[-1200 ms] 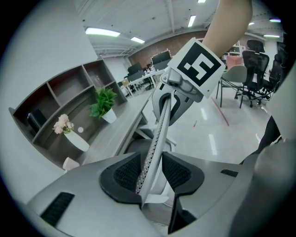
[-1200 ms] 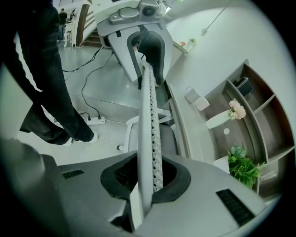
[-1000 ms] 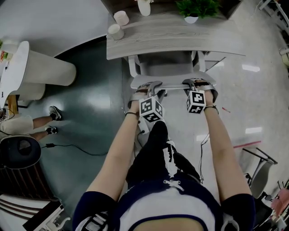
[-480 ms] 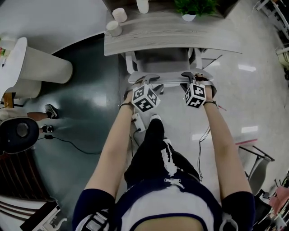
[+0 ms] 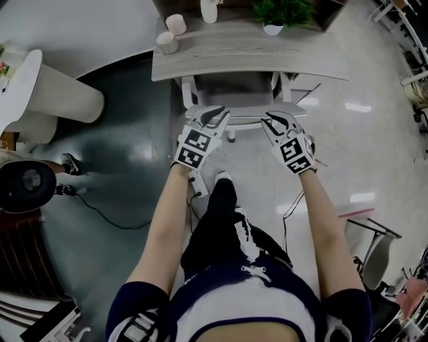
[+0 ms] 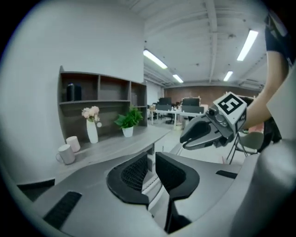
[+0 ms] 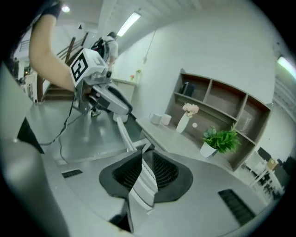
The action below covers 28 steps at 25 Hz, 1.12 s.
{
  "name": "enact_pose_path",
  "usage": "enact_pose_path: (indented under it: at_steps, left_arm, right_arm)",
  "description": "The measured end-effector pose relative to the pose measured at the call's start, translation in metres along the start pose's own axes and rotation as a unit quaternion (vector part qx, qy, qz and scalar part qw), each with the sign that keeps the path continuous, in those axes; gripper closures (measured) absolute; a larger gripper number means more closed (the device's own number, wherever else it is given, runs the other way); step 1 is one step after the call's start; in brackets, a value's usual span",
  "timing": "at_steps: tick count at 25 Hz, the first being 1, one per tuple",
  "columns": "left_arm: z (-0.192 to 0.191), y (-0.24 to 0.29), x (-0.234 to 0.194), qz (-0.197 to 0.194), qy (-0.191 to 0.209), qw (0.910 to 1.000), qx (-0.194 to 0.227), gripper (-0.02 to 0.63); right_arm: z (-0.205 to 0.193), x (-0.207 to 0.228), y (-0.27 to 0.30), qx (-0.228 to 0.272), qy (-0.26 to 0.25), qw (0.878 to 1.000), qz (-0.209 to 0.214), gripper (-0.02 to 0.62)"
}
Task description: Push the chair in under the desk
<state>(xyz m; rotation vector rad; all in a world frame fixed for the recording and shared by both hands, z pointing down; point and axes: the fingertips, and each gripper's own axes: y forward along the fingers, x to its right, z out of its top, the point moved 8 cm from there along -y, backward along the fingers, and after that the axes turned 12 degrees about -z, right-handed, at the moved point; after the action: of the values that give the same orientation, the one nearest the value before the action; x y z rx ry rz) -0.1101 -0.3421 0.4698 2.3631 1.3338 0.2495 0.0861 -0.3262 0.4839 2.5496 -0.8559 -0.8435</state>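
The white chair (image 5: 234,90) with a grey seat stands tucked in under the grey wooden desk (image 5: 321,63); its back's top edge (image 5: 244,115) shows just in front of the desk. My left gripper (image 5: 212,117) rests at the left end of that edge. Its jaws are closing to a narrow gap (image 6: 151,169), with a white ribbed edge low in it. My right gripper (image 5: 277,122) is at the right end of the chair back. Its jaws (image 7: 145,173) are also closing, and a white strip of the chair back (image 7: 144,183) fills the gap between the pads.
On the desk stand two mugs (image 5: 171,33), a white vase (image 5: 209,10) and a potted plant (image 5: 277,15), with a shelf unit (image 6: 99,99) behind. A round white table base (image 5: 63,100) and a person's feet (image 5: 67,167) are at the left. A cable (image 5: 107,214) lies on the floor.
The chair has slid further under the desk. Both grippers have followed it forward and tipped, so their marker cubes now face up.
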Motion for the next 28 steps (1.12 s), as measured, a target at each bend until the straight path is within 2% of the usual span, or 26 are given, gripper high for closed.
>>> enact_pose_path:
  at_steps: [2, 6, 11, 15, 17, 23, 28]
  left_arm:
    - [0.004, -0.015, 0.005, 0.023, -0.027, 0.9992, 0.017, 0.565]
    - [0.004, -0.048, 0.029, 0.053, -0.068, 0.9947, 0.056, 0.595]
    - [0.011, -0.076, 0.080, 0.066, -0.059, 0.9924, 0.084, 0.597]
    - [0.016, -0.082, 0.134, 0.040, -0.084, 0.9882, 0.122, 0.597]
    - [0.015, -0.084, 0.161, 0.029, -0.092, 0.9865, 0.133, 0.597]
    - [0.010, -0.093, 0.228, 0.028, -0.068, 0.9901, 0.120, 0.597]
    - [0.007, -0.101, 0.264, 0.042, -0.059, 0.9902, 0.120, 0.597]
  right_arm:
    - [0.007, -0.004, -0.017, 0.027, 0.064, 0.997, -0.011, 0.550]
    - [0.011, -0.018, -0.051, 0.061, 0.164, 0.984, -0.028, 0.570]
    - [0.025, -0.045, -0.095, 0.100, 0.243, 0.964, -0.040, 0.572]
    - [0.042, -0.065, -0.131, 0.129, 0.274, 0.952, -0.038, 0.572]
    - [0.046, -0.077, -0.150, 0.139, 0.276, 0.950, -0.034, 0.572]
    - [0.039, -0.113, -0.199, 0.141, 0.275, 0.951, -0.024, 0.572]
    - [0.036, -0.131, -0.229, 0.144, 0.283, 0.948, -0.026, 0.577]
